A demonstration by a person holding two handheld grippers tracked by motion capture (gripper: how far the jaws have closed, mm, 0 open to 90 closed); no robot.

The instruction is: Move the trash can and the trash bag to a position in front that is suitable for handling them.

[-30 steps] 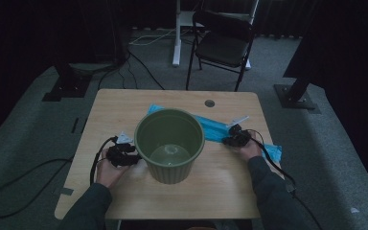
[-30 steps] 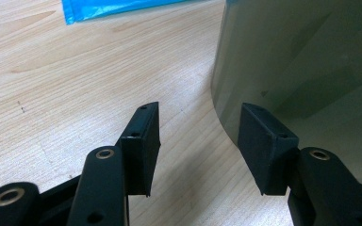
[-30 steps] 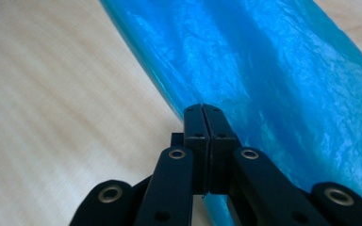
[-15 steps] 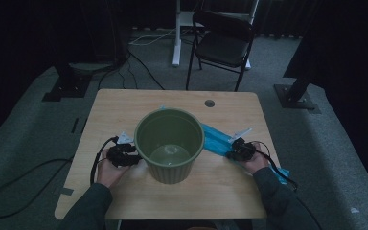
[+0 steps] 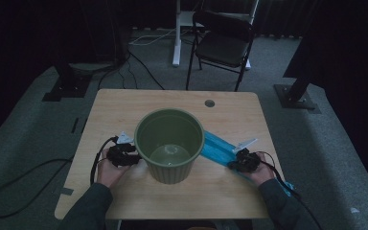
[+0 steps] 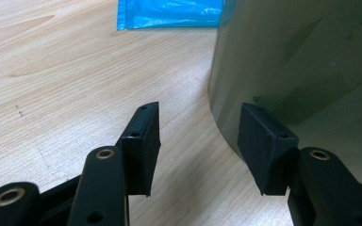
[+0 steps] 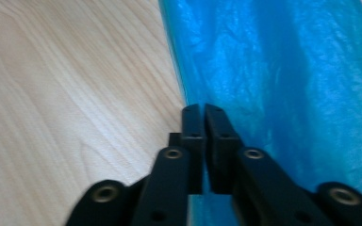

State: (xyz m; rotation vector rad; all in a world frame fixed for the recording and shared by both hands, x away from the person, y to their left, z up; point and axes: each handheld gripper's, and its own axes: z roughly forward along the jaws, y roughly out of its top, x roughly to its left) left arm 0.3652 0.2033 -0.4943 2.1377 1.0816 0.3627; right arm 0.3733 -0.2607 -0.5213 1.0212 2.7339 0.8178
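Observation:
A green bucket (image 5: 169, 143) stands upright mid-table, its wall (image 6: 301, 61) close at the right of the left gripper view. My left gripper (image 5: 135, 155) (image 6: 200, 136) rests open at the bucket's left side, one jaw beside the wall, with nothing gripped. A blue plastic bag (image 5: 218, 148) (image 7: 273, 70) lies flat, running from behind the bucket to the right front edge. My right gripper (image 5: 233, 165) (image 7: 202, 113) sits on the bag's left edge. Its jaws have just been opening and show a thin slit; whether film lies in it is unclear.
The wooden table (image 5: 124, 110) has a small round hole (image 5: 209, 103) near its far edge. A black folding chair (image 5: 225, 45) stands beyond it. Cables (image 5: 28, 177) trail on the grey floor at the left, and stand bases (image 5: 297, 96) sit at both sides.
My right gripper has drawn back toward the right front corner, dragging the blue bag with it. The left gripper and the bucket have stayed where they were.

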